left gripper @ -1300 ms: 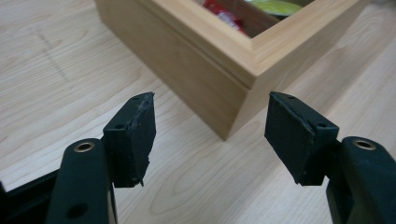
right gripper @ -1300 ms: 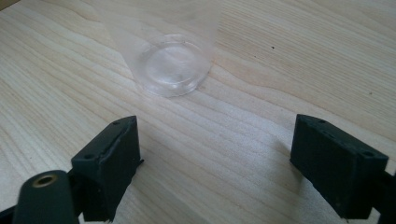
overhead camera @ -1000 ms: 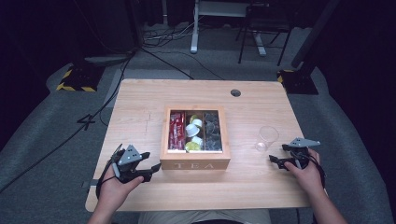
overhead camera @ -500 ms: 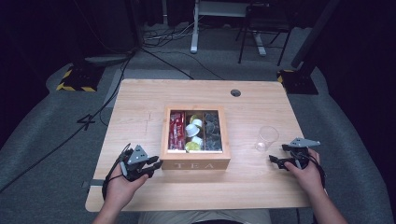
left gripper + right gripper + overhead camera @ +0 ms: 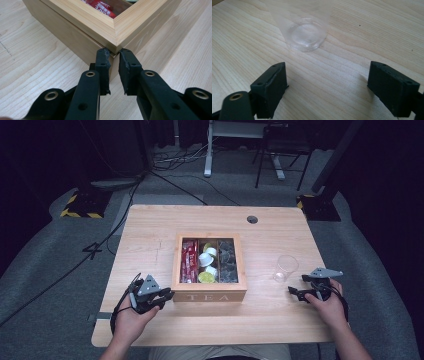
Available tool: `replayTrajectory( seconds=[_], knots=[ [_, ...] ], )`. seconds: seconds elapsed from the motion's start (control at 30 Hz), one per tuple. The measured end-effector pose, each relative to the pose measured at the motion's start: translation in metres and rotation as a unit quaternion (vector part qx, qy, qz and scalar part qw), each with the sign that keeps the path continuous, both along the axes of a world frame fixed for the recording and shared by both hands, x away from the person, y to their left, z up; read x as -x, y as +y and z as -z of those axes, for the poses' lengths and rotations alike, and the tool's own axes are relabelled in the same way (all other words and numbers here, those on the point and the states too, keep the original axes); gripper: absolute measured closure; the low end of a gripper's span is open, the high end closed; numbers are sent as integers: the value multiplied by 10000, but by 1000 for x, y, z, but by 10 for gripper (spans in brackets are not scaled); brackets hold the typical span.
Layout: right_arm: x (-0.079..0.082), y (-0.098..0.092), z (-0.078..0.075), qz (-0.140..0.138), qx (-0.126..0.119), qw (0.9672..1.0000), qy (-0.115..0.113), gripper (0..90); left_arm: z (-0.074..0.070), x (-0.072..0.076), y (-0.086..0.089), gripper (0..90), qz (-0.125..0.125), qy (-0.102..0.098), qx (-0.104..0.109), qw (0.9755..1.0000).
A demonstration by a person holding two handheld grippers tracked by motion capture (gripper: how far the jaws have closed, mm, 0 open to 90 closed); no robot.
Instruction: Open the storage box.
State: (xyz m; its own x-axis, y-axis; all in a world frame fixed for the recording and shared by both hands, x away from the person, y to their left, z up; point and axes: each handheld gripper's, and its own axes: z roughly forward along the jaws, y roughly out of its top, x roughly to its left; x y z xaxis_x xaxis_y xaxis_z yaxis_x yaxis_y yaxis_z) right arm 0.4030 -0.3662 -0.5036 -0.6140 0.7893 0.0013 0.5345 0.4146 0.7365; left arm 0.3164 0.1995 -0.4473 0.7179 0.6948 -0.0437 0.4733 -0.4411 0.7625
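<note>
A wooden tea box stands open-topped mid-table, holding red packets, white and yellow capsules and dark packets. My left gripper rests at the box's front left corner. In the left gripper view its jaws are nearly together, a thin slit between them, with the left gripper tips touching the corner of the box just under the rim. A clear plastic cup stands right of the box. My right gripper lies open just in front of it, the cup ahead of the wide-apart right gripper jaws.
The light wooden table has a round cable hole near its far edge. Grey floor, cables and dark stands lie beyond the table. Red packets peek over the box rim in the left gripper view.
My left gripper has slid right along the table until its tips reached the box's front left corner. The right gripper and cup have stayed put.
</note>
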Motion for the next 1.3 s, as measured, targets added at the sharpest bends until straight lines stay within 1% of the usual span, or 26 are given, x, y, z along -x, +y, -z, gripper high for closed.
replayTrajectory(
  seconds=[0.17,0.2,0.23,0.27,0.3,0.33,0.37,0.4,0.43,0.47,0.5,0.53,0.63,0.67,0.73,0.8,0.83,0.9,0.93,1.03,1.1,1.13,1.17,1.2,1.23,1.3],
  knots=[
    [1,0,0,-30,-39,10000,5,169,-1,0,2,805,29,46,116,9999],
    [2,-2,-2,-122,-253,9995,139,198,-1,-1,2,806,32,59,147,9999],
    [2,-2,-2,-122,-253,9995,139,198,-1,-1,2,807,32,59,147,9999],
    [5,-5,-7,-138,-425,9987,261,207,-2,-1,2,812,28,50,169,9998],
    [5,-5,-7,-138,-425,9987,261,207,-2,-1,3,812,27,31,200,9998],
    [9,-8,-14,-117,-516,9983,247,209,-3,-1,4,820,32,14,263,9996],
    [10,-10,-18,-105,-556,9982,221,211,-3,-1,4,825,32,14,263,9996],
    [13,-11,-22,-93,-631,9978,201,214,-4,-1,5,829,29,16,327,9995],
    [13,-11,-22,-93,-631,9978,201,214,-4,-1,5,832,29,16,327,9995],
    [17,-11,-29,-117,-780,9967,168,221,-6,-1,5,833,32,8,319,9995],
    [17,-11,-29,-117,-780,9967,168,221,-6,-1,5,832,32,8,319,9995],
    [21,-10,-37,-158,-830,9964,101,224,-6,-1,5,832,38,-13,313,9995],
    [26,-7,-49,-244,-840,9962,-51,231,-9,-1,5,832,38,-60,348,9994],
    [27,-5,-53,-275,-851,9959,-101,234,-11,-1,6,832,47,-88,395,9992],
    [30,-2,-61,-358,-860,9954,-206,235,-12,-1,6,832,51,-88,384,9992],
    [31,2,-68,-484,-1007,9935,-238,239,-15,-1,5,835,47,-109,353,9993],
    [31,2,-68,-484,-1007,9935,-238,239,-15,-1,5,838,47,-109,353,9993],
    [31,6,-72,-596,-1169,9910,-251,241,-17,-3,5,839,47,-83,358,9993],
    [31,8,-74,-622,-1180,9907,-272,240,-18,-3,5,844,60,-133,361,9992],
    [33,17,-82,-750,-1130,9901,-376,240,-22,-3,6,853,56,-165,442,9989],
    [35,29,-93,-919,-1081,9887,-484,239,-24,-3,6,855,57,-227,471,9986],
    [35,29,-93,-919,-1081,9887,-484,239,-24,-3,6,855,57,-227,471,9986],
    [35,34,-97,-984,-1052,9882,-516,239,-24,-3,6,855,35,-226,510,9984],
    [35,44,-103,-1106,-1018,9871,-556,230,-25,-4,6,855,41,-256,519,9983],
    [35,44,-103,-1106,-1018,9871,-556,230,-25,-4,6,855,28,-277,561,9980],
    [33,55,-107,-1178,-926,9870,-580,218,-27,-5,6,855,23,-273,625,9977]
  ],
)
